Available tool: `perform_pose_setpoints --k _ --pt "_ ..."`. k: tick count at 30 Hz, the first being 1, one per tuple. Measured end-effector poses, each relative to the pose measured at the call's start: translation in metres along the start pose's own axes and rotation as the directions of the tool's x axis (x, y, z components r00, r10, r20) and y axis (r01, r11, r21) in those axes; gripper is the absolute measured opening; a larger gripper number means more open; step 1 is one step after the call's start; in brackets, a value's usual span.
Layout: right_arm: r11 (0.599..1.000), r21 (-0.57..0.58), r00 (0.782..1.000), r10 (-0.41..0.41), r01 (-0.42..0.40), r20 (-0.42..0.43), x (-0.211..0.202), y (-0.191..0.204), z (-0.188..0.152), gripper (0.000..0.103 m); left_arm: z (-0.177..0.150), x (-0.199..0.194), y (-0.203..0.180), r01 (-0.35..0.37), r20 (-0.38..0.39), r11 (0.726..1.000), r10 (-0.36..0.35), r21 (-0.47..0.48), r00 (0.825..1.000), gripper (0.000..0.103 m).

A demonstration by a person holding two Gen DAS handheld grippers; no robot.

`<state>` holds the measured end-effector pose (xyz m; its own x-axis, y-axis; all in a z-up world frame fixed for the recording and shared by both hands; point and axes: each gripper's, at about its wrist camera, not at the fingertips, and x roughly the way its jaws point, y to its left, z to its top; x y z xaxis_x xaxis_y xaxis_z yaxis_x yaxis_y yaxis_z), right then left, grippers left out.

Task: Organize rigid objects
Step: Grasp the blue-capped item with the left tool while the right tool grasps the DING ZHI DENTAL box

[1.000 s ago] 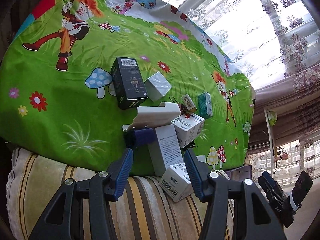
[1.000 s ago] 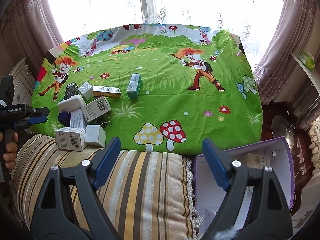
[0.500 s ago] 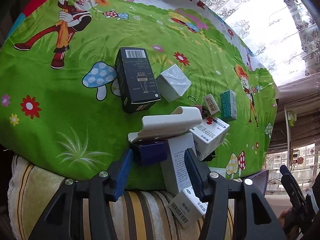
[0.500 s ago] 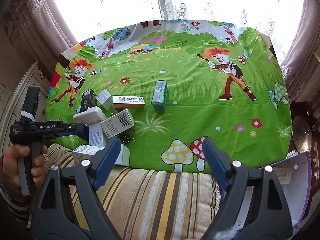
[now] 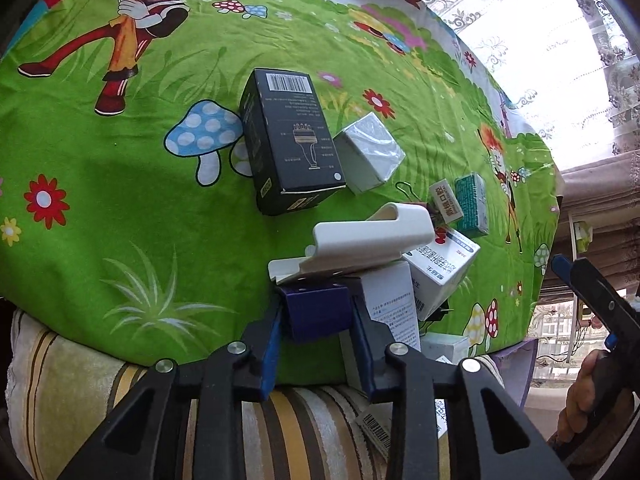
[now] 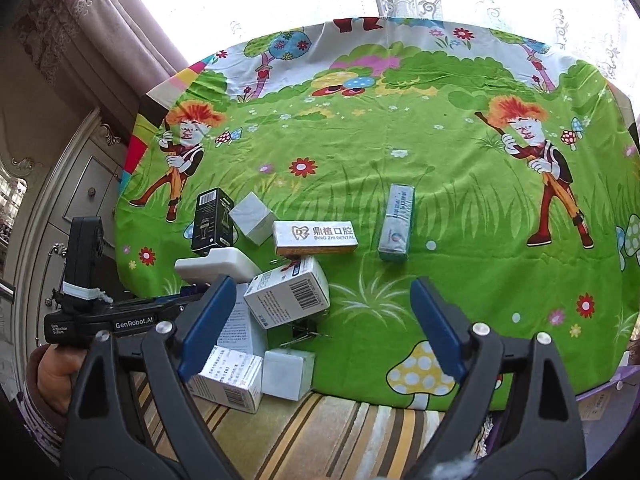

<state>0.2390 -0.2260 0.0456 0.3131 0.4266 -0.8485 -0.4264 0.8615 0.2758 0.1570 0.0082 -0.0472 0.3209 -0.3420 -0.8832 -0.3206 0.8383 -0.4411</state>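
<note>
left gripper [image 5: 316,316]: fingers clamped on dark blue box [image 5: 318,312], one pad touching each side
dark blue box: between the fingers, under white plastic holder [image 5: 372,236]
white leaflet box [image 5: 394,304]: just right of the right finger, touching it
black box [image 5: 288,144]: well ahead of the fingertips, on green cartoon cloth [image 5: 100,184]
right gripper [image 6: 322,324]: fingers wide apart, holding nothing
barcode box [image 6: 288,298]: between the fingers, nearer the left one
teal box [image 6: 396,222]: far ahead, lying alone

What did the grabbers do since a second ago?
The left gripper moved forward into the pile and closed its fingers around the dark blue box. The right gripper stayed open and empty but swung left, toward the boxes. The black box and teal box stayed where they were.
</note>
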Motion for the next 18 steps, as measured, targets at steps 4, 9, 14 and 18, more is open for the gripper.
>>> perform_pose_setpoints --k 4,9,14,18 --pt "1.0 -0.029 0.999 0.002 -0.003 -0.043 0.026 0.004 0.019 0.091 -0.003 -0.001 0.003 0.018 0.012 1.0 -0.018 0.0 1.0 0.031" --pt "1.0 -0.024 0.994 0.005 -0.007 -0.109 0.06 0.001 0.032 0.091 -0.01 -0.008 0.009 0.052 0.023 0.999 -0.052 -0.015 0.998 0.031" --pt "0.999 -0.041 0.986 0.009 -0.016 -0.167 0.088 0.003 0.038 0.091 -0.021 -0.027 0.011 0.111 0.082 0.994 -0.11 -0.01 0.991 0.031" --pt "0.998 -0.062 0.978 0.01 -0.024 -0.207 0.105 0.003 0.039 0.091 -0.034 -0.045 0.016 0.158 0.134 0.987 -0.157 0.005 0.978 0.031"
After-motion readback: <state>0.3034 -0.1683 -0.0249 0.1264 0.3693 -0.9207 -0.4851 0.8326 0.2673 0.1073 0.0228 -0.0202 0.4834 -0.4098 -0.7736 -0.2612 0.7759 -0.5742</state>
